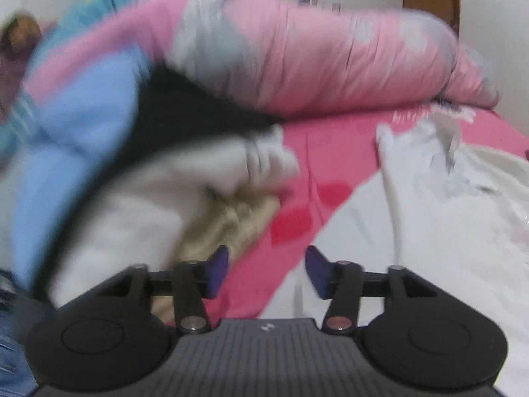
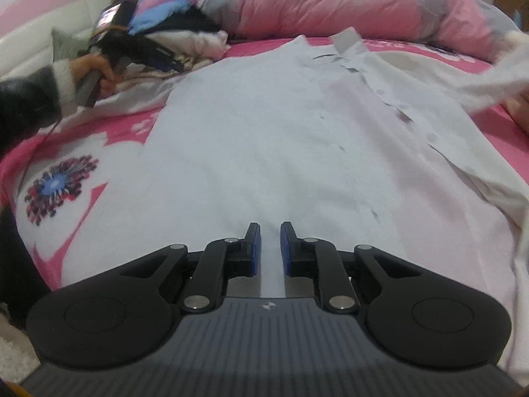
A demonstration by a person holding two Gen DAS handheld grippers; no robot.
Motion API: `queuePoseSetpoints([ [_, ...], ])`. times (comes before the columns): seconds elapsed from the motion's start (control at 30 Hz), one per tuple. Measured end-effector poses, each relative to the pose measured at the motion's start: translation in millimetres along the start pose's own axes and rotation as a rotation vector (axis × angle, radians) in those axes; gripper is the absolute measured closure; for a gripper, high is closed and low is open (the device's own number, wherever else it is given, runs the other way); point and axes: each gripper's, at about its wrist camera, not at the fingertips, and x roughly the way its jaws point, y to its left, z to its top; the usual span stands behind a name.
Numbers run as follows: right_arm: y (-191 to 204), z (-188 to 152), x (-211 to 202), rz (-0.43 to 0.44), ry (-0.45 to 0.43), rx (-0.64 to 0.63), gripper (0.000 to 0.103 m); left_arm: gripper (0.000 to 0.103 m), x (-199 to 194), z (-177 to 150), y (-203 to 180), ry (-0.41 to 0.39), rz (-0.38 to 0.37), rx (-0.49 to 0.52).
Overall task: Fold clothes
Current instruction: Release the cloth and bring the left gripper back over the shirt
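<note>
A pale button-up shirt [image 2: 264, 125] lies spread flat on the bed, its collar [image 2: 347, 41] at the far end. My right gripper [image 2: 271, 248] is at the near hem, jaws almost together with a strip of shirt fabric pinched between them. In the left wrist view, my left gripper [image 1: 267, 271] is open with nothing between its blue pads [image 1: 218, 271]. It hovers over the pink sheet [image 1: 314, 152], at the shirt's left edge [image 1: 413, 215]. In the right wrist view, a hand [image 2: 99, 76] in a dark sleeve holds that left gripper beside the clothes pile. The left wrist view is blurred.
A heap of unfolded clothes [image 1: 82, 139], blue, black, white and beige, lies left of the shirt, also seen as the pile [image 2: 185, 36]. A rolled pink-and-grey duvet [image 2: 347, 3] runs along the back. The floral sheet [image 2: 56, 185] drops off at the near left edge.
</note>
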Motion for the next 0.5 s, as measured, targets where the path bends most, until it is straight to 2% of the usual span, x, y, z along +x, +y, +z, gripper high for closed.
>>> queuePoseSetpoints([
  [0.1,-16,-2,-17,0.03,-0.079,0.085,0.09,0.045,-37,7,-21,-0.075,-0.005,0.057],
  [0.13,-21,-1,-21,0.041,-0.107,0.111,0.09,0.044,-44,6,-33,-0.078,-0.028,0.078],
  [0.23,-22,2,-16,0.041,-0.133,0.076,0.09,0.043,-57,-3,-81,-0.052,-0.116,0.168],
  [0.3,-26,-7,-5,-0.012,-0.102,0.062,0.092,0.04,-57,-17,-112,-0.019,-0.169,0.23],
  [0.37,-37,-19,-2,-0.029,-0.112,0.104,0.094,0.041,-55,-30,-134,0.01,-0.169,0.275],
  [0.43,-41,-22,-22,-0.024,-0.169,0.112,0.092,0.043,-54,-42,-155,0.04,-0.168,0.32],
  [0.5,-44,-24,-44,-0.018,-0.231,0.116,0.091,0.042,-67,-46,-160,0.014,-0.172,0.313],
])
